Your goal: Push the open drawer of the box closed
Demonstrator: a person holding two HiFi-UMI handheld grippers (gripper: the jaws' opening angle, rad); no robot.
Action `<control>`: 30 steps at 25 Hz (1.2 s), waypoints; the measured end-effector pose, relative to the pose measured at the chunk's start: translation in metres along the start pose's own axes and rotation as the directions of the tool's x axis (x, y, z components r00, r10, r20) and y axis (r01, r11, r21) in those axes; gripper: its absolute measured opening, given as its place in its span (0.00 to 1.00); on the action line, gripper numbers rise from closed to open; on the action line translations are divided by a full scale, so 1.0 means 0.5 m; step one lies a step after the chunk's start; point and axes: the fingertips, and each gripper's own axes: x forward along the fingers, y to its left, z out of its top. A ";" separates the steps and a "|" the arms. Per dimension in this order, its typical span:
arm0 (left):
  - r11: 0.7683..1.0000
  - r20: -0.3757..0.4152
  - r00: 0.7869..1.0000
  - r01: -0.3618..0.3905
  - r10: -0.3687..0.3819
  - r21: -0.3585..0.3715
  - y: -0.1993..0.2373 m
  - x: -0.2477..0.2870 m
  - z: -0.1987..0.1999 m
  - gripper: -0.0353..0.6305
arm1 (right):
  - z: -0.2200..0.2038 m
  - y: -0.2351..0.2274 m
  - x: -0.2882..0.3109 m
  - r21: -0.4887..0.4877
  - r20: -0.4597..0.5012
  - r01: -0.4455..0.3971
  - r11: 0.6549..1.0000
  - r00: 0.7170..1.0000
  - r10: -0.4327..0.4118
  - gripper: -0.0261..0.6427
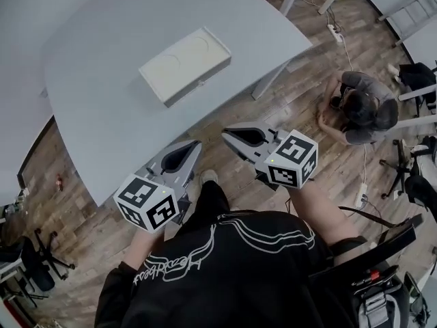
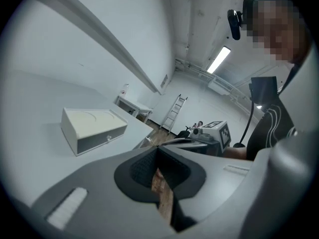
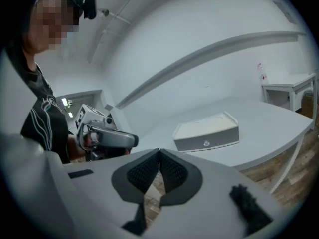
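A white box (image 1: 184,61) lies in the middle of the grey table (image 1: 102,115). Its grey drawer front with a small knob (image 1: 200,83) faces me and looks flush with the box (image 2: 92,127) (image 3: 207,133). My left gripper (image 1: 198,143) hovers just off the table's near edge with its jaws shut and nothing between them (image 2: 158,148). My right gripper (image 1: 224,132) hangs beside it over the wooden floor, also shut and empty (image 3: 159,151). Both are well short of the box and point toward it.
A person (image 1: 358,108) crouches on the floor to the right, near a table leg (image 1: 270,80) and a power strip (image 1: 334,33). Chairs (image 1: 416,176) stand at the right edge. A ladder (image 2: 174,111) leans on the far wall.
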 end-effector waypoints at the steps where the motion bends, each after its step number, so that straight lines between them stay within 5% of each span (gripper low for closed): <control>1: 1.000 0.005 1.000 0.008 -0.008 0.010 -0.036 -0.003 -0.002 0.06 | 0.005 0.033 -0.036 0.004 0.027 -0.028 1.000 0.999 0.028 0.06; 4: 0.998 0.012 1.000 0.027 -0.028 0.048 -0.139 -0.014 -0.014 0.06 | 0.007 0.107 -0.135 -0.003 0.084 -0.069 0.998 0.994 0.069 0.06; 13: 0.970 0.047 0.997 0.056 -0.069 0.237 -0.352 -0.073 -0.023 0.06 | -0.012 0.234 -0.332 -0.059 0.203 -0.013 0.998 0.979 0.025 0.05; 30: 0.951 0.030 0.992 0.106 -0.120 0.292 -0.492 -0.048 -0.040 0.06 | -0.009 0.280 -0.467 -0.074 0.302 0.042 0.996 0.953 -0.018 0.05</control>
